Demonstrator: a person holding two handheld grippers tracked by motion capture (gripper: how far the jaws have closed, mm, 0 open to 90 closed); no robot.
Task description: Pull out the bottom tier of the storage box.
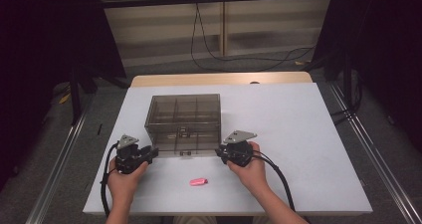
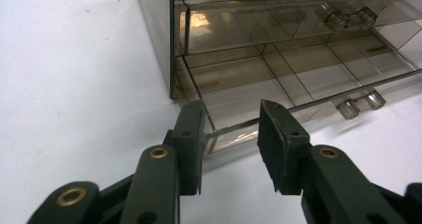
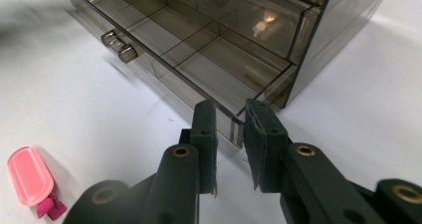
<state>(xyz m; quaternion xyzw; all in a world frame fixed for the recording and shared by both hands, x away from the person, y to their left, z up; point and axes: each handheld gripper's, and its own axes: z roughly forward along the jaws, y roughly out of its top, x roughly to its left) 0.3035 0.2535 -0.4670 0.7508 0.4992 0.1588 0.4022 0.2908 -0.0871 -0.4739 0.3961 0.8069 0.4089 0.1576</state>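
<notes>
A smoky, see-through drawer cabinet (image 1: 182, 124) stands on the white desk (image 1: 298, 134), a little left of the middle and nearer the near edge than the far one. Its bottom drawer (image 1: 185, 151) is pulled out a short way toward the person, and its inner dividers show through the plastic. Two small clear knobs (image 2: 361, 104) sit on the drawer's front panel.

The left claw (image 1: 149, 153) is at the drawer's left front corner. In the left gripper view its two black jaws stand either side of that corner (image 2: 216, 134), with the left jaw close against the drawer's side and a clear gap left at the other jaw; I cannot tell whether the pads press the plastic. The left hand (image 1: 124, 176) holds the tool low over the desk.

The right claw (image 1: 221, 153) is at the drawer's right front corner. In the right gripper view its jaws stand close together with the drawer's front edge (image 3: 234, 119) running between them; the gap is narrow, yet I cannot tell whether it is a firm grip. The right hand (image 1: 249, 171) rests behind it, a black cable (image 1: 278, 176) trailing back toward the near edge.

A small pink object (image 1: 198, 181) lies on the desk between the two hands, close to the near edge and apart from the cabinet.
</notes>
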